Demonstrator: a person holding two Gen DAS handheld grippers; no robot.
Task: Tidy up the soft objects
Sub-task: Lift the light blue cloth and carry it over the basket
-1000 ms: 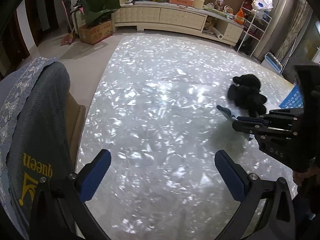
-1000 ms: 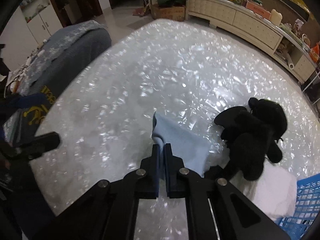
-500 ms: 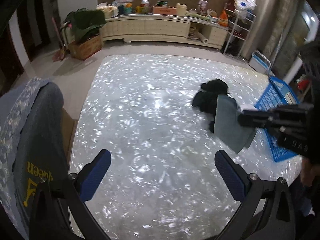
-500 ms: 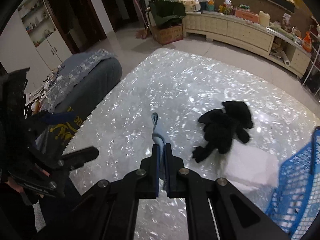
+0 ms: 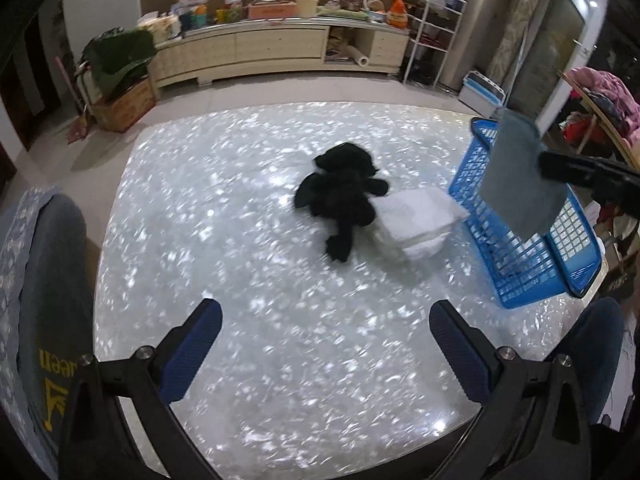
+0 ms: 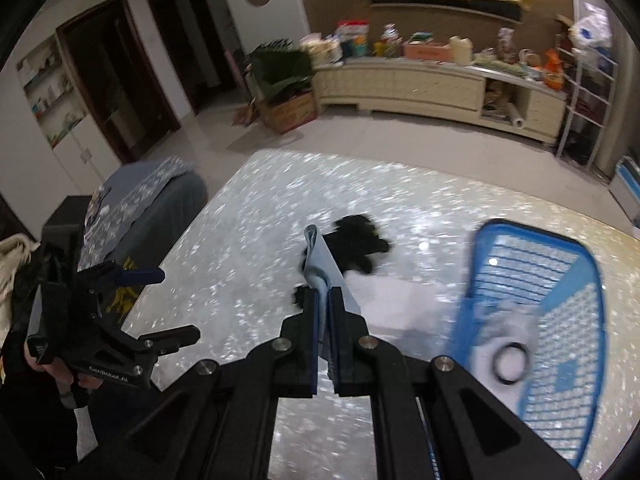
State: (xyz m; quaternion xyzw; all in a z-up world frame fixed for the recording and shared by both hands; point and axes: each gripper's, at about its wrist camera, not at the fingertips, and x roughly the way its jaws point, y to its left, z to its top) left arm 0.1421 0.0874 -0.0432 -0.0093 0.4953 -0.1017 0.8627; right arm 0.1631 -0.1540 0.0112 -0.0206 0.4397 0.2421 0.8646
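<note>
Light blue-grey cloth (image 6: 320, 264): pinched at one edge between the jaws of the right gripper (image 6: 325, 308), pressed together on the fabric; free end standing up and forward past the fingertips in the right wrist view. In the left wrist view, same cloth (image 5: 516, 176) hanging flat from the black gripper (image 5: 560, 166) at the right edge, off the desk, in front of the blue basket.

Blue basket (image 5: 520, 280): mesh plastic, at the right end of the desk (image 5: 240, 208), just beside the white item. Inside, in the right wrist view, a pale soft item with a dark ring (image 6: 510, 364) on it; blurred, not identifiable.

Black plush toy (image 5: 340, 196): lying on the glittery white desk top, near the middle, one side touching the white folded item (image 5: 416, 220). Well apart from both pairs of jaws; beyond the right gripper's tips and partly hidden behind the cloth in the right wrist view.

Left gripper (image 5: 324, 336): jaws spread wide, blue pads (image 5: 192, 344) apart, nothing between them but bare desk top. Seen from the right wrist view at the left edge, gripped by a hand (image 6: 60, 376).

Grey-blue garment with yellow print (image 5: 44, 320): draped at the left side of the desk.

Background: long cream cabinet (image 5: 280, 48) against the far wall, cluttered top.
</note>
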